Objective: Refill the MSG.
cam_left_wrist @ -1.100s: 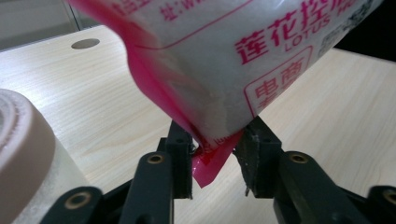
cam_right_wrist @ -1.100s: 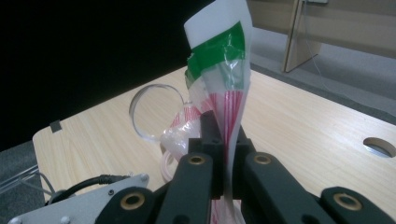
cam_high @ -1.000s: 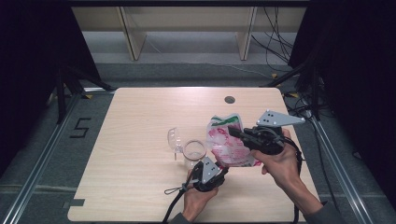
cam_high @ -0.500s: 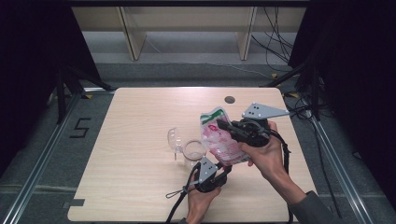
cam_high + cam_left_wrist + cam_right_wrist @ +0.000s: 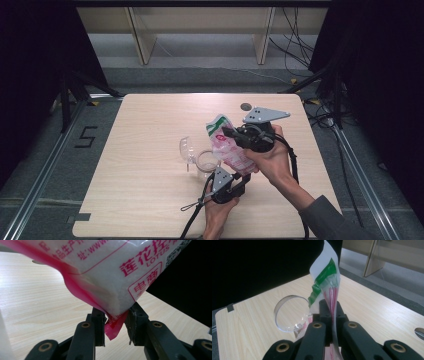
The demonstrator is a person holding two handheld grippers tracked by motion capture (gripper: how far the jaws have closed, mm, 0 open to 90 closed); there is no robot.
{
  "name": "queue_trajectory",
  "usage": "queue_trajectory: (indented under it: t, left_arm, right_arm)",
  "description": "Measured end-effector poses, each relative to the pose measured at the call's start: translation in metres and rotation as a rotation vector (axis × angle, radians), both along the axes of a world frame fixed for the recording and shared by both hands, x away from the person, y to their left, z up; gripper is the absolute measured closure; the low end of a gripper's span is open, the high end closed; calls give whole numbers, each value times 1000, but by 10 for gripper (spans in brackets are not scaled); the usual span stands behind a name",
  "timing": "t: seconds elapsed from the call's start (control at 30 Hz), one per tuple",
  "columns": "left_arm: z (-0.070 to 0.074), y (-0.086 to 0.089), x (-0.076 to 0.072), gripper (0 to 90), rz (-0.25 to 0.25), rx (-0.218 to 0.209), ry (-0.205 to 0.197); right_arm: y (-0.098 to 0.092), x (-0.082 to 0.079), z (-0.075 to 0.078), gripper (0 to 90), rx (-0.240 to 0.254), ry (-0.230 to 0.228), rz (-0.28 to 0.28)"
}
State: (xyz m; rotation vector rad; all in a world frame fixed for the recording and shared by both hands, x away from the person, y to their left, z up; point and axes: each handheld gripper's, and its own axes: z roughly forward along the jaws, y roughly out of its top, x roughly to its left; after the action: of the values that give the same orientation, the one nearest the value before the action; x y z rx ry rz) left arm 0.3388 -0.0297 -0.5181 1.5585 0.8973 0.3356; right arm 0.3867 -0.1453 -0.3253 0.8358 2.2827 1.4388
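Note:
A pink-and-white bag [image 5: 229, 149] of white grains hangs tilted over the table [image 5: 150, 125]. My right gripper [image 5: 228, 133] is shut on its flat green-and-white top edge [image 5: 325, 280], which the right gripper view shows pinched between the jaws. My left gripper [image 5: 244, 179] comes up from below; the left gripper view shows its jaws shut on the bag's filled bottom corner [image 5: 113, 312]. A clear round jar [image 5: 206, 160] stands just left of the bag, with its hinged clear lid [image 5: 186, 149] flipped open [image 5: 290, 313].
A small dark disc [image 5: 246, 106] lies near the table's far edge. Wooden shelving stands behind the table, cables trail on the floor at the right, and metal rails run along both sides. Bare tabletop lies to the left.
My right gripper has carried the bag's top leftward, so the bag now leans closer over the jar. The left hand has stayed where it was, at the bag's lower corner.

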Motion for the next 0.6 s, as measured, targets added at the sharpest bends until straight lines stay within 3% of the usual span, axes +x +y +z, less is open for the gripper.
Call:
queue_trajectory:
  t: [0.03,0.17,0.2,0.23,0.3,0.37,0.43,0.47,0.53,0.6]
  left_arm:
    - [-1,-1,1,699,0,-15,1]
    - [-1,-3,1,699,2,7,0]
    - [-2,-5,1,698,6,-29,-2]
    - [-2,-5,1,699,7,-29,-3]
    - [-2,-5,2,700,0,-7,-3]
    - [-3,-6,2,701,8,-24,-6]
    - [-3,-6,2,702,7,-16,1]
    - [-3,-6,2,702,5,-15,6]
    - [-3,-7,2,703,1,-19,5]
    - [-3,-7,2,705,2,-17,4]
  right_arm:
    - [1,1,-1,900,-9,-5,-4]
    - [8,3,-3,900,-20,0,8]
    - [8,4,-3,900,-29,-15,8]
    - [9,4,-3,900,-38,5,8]
    - [10,5,-4,900,-39,-2,13]
    - [11,7,-5,900,-43,-11,13]
    - [12,7,-6,900,-43,11,7]
    - [14,8,-7,900,-35,-8,-7]
    - [14,10,-7,900,-59,-7,5]
    - [18,10,-9,900,-51,13,-2]
